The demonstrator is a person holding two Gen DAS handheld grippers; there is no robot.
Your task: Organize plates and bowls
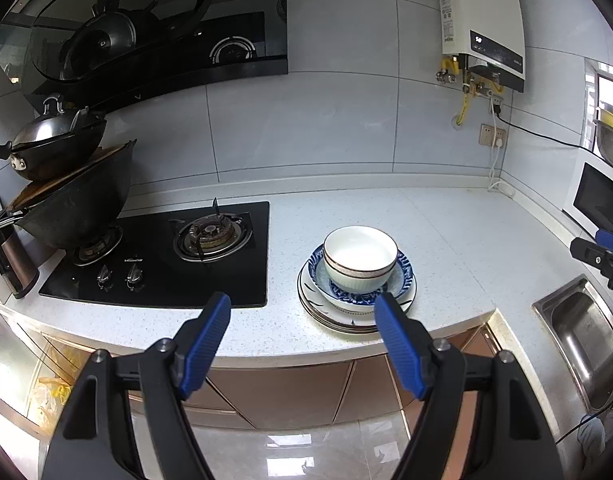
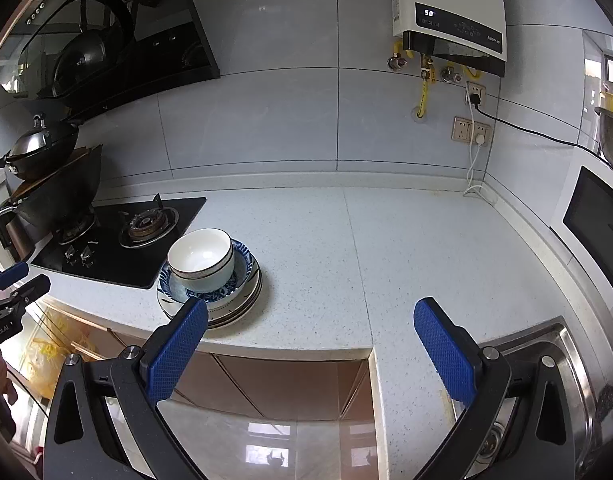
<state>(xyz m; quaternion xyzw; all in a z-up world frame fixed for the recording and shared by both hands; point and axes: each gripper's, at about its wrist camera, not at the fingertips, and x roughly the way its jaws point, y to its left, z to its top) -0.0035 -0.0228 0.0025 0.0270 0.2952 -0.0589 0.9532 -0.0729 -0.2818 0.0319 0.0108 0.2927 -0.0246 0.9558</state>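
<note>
A white bowl (image 1: 360, 256) sits inside a blue patterned bowl (image 1: 402, 280), which rests on a stack of white plates (image 1: 326, 312) on the speckled counter (image 1: 446, 232) near its front edge. The same stack shows in the right wrist view: white bowl (image 2: 200, 258), blue bowl (image 2: 246, 264), plates (image 2: 242, 308). My left gripper (image 1: 302, 304) is open and empty, held in front of the counter edge just short of the plates. My right gripper (image 2: 310, 312) is open and empty, to the right of the stack. Each gripper shows at the edge of the other's view.
A black gas hob (image 1: 166, 256) lies left of the stack, with stacked woks (image 1: 66, 184) on its left burner. A steel sink (image 2: 546, 360) is at the right. A microwave (image 2: 594, 224) stands against the right wall. A water heater (image 2: 450, 8) and sockets hang on the tiled wall.
</note>
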